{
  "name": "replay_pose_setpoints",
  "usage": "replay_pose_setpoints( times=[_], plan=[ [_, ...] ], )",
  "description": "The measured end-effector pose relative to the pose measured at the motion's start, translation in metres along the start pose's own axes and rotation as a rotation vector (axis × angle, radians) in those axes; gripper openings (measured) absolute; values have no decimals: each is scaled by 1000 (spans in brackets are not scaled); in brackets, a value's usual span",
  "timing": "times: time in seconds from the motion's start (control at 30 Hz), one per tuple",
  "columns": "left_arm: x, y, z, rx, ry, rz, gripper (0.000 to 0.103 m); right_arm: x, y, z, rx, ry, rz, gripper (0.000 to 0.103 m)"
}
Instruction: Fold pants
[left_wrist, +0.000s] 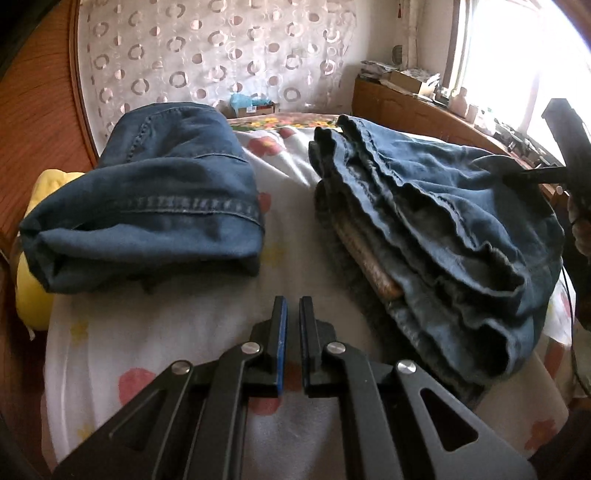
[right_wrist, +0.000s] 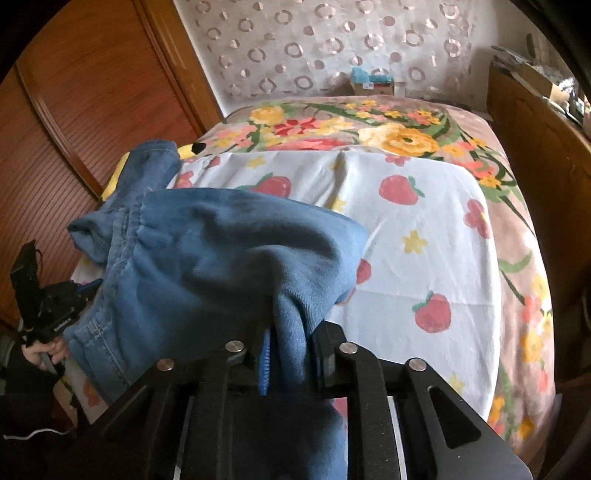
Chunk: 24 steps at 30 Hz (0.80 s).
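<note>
Folding well under way: one bundle done, second pair being set down.

Ahead-left of the clenched, empty left gripper (left_wrist: 292, 306), a folded dark blue denim bundle (left_wrist: 147, 199) is lying on the white strawberry-print sheet (left_wrist: 288, 236) of the bed; ahead-right, the rumpled blue denim pants (left_wrist: 443, 229) are resting in loose layers, a fold sitting between the right gripper (right_wrist: 291, 332) pads, apparently still pinched; smoothing looks left.

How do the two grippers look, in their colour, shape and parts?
The left gripper and the right gripper look alike: matte black linkage arms with triangular cut-outs, round silver pivot pins, and straight fingers faced with blue pads. A thin black cable runs beside the right one.
</note>
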<state>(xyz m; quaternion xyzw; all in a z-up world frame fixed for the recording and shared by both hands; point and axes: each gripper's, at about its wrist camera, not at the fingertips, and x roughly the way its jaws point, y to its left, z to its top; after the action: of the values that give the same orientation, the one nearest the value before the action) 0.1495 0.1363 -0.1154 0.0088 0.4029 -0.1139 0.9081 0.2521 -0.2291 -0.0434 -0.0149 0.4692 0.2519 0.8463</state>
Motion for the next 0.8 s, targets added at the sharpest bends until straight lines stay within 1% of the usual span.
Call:
replay_pose_setpoints(
  times=[0.03, 0.13, 0.23, 0.3, 0.43, 0.53, 0.7, 0.77, 0.8],
  plan=[
    [0, 2, -2, 4, 3, 3, 4, 0, 0, -2, 0, 5, -2, 31],
    [-2, 7, -2, 6, 6, 16, 4, -2, -1, -11, -10, 13, -8, 46],
    [-3, 7, -1, -1, 5, 24, 4, -3, 0, -23, -24, 23, -28, 54],
    [-6, 6, 0, -4, -8, 25, 4, -2, -1, -34, -18, 31, -29, 55],
    [-16, -5, 11, -12, -55, 11, 4, 1, -8, -53, 8, 25, -13, 55],
    [-28, -22, 25, 3, -109, -14, 4, -1, -11, -63, 37, 2, 9, 55],
    [-37, -44, 43, 26, -153, -52, 5, -2, -13, -73, 62, -24, 30, 54],
    [-37, -52, 51, 33, -158, -73, 5, -2, -15, -75, 71, -29, 48, 44],
    [-38, -57, 54, 37, -162, -84, 5, -2, -15, -76, 75, -27, 64, 32]
  ],
)
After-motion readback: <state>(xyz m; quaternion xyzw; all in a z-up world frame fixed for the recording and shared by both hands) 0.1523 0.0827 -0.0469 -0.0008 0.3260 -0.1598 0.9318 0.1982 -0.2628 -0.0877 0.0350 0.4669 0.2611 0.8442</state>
